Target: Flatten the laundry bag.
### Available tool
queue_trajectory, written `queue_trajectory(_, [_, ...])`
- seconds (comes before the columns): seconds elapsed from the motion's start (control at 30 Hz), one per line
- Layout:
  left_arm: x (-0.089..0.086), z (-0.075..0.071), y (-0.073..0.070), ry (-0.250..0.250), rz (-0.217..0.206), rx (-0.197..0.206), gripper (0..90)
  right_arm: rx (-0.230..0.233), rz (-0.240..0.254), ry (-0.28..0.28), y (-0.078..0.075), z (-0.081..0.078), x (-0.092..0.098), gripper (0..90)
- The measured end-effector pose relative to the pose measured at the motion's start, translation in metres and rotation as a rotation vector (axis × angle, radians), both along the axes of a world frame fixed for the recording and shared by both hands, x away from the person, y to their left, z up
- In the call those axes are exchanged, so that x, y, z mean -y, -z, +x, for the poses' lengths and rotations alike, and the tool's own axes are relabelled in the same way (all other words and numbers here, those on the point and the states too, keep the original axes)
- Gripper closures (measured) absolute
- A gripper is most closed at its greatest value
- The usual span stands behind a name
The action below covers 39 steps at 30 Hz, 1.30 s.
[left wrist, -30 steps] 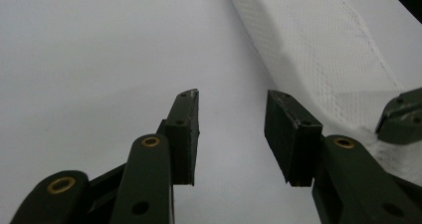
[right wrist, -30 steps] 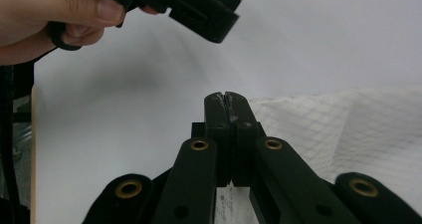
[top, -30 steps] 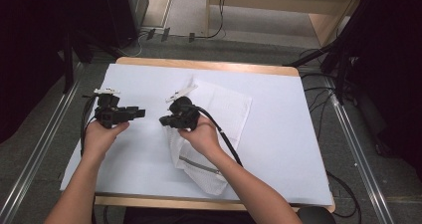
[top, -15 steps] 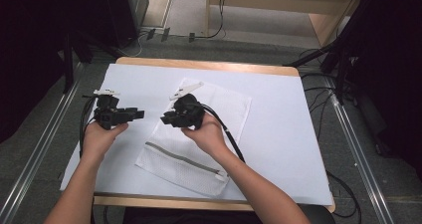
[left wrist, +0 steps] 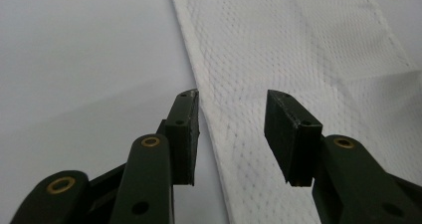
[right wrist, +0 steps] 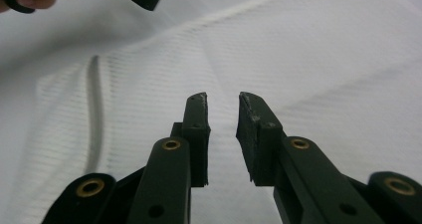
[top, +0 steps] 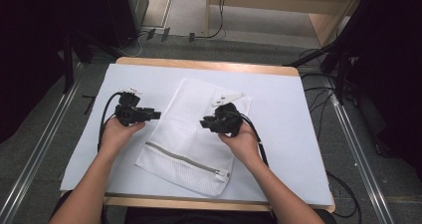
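A grey floor with black cables surrounds a wooden counter (top: 209, 63) that is covered by a white sheet (top: 278, 104). On the sheet lies a white rectangular mesh laundry bag (top: 191, 134), flat and turned a little, with its grey zipper (top: 186, 159) running along the near end. The left gripper (top: 153, 115) is held by the left hand (top: 118, 132) at the left of the bag, just beside its left edge and pointing to the right; in the left gripper view its jaws stand widely apart with nothing between them, one black pad (left wrist: 185, 129) over the bare sheet and the other over the mesh. The right gripper (top: 205, 123) is held by the right hand (top: 243, 142) over the right part of the bag and points to the left. In the right gripper view its jaws are parted by a narrow gap and hold nothing, the mesh lies below them, and the zipper shows as a grey line at the left. A small white three-cornered plate (top: 228, 99) is seen at the far side of the right gripper.
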<state>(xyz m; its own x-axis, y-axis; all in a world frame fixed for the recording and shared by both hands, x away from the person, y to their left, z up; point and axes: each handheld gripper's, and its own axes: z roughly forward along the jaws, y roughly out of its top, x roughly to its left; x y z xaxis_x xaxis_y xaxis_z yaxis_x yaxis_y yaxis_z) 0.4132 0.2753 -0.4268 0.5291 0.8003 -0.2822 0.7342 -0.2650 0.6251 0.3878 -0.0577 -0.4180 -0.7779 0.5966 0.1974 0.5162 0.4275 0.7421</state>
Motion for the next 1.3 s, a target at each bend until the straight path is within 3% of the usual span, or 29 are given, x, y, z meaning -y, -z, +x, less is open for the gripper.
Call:
queue_trajectory(0.27, [0.013, 0.018, 0.012, 0.015, 0.042, -0.027, 57.9, -0.005, 0.005, 0.129, 0.013, -0.002, 0.048, 74.0])
queue_trajectory(0.4, [0.014, 0.024, 0.019, 0.010, 0.026, -0.014, 57.8, 0.000, -0.029, 0.203, 0.025, -0.003, 0.069, 70.6])
queue_trajectory(0.6, [0.015, 0.031, 0.025, 0.015, 0.022, -0.051, 61.1, -0.035, -0.064, 0.299, 0.042, 0.002, 0.090, 66.0])
queue_trajectory(0.8, [0.021, 0.030, 0.026, 0.033, 0.047, -0.049, 72.4, -0.036, -0.109, 0.367, 0.052, 0.007, 0.096, 62.2])
queue_trajectory(0.93, [0.021, 0.029, 0.026, 0.027, 0.065, -0.046, 84.7, -0.029, -0.088, 0.386, 0.056, 0.009, 0.094, 60.5])
queue_trajectory(1.0, [0.020, 0.030, 0.027, 0.027, 0.054, -0.060, 89.0, -0.015, -0.087, 0.383, 0.057, 0.009, 0.089, 58.3])
queue_trajectory(1.07, [0.021, 0.030, 0.026, 0.028, 0.058, -0.067, 90.0, 0.003, -0.091, 0.383, 0.058, 0.009, 0.085, 60.2])
queue_trajectory(1.2, [0.022, 0.029, 0.025, 0.028, 0.059, -0.077, 90.0, 0.017, -0.091, 0.412, 0.060, 0.011, 0.082, 72.7])
queue_trajectory(1.3, [0.022, 0.029, 0.024, 0.027, 0.059, -0.076, 90.0, 0.006, -0.082, 0.427, 0.060, 0.012, 0.084, 80.0])
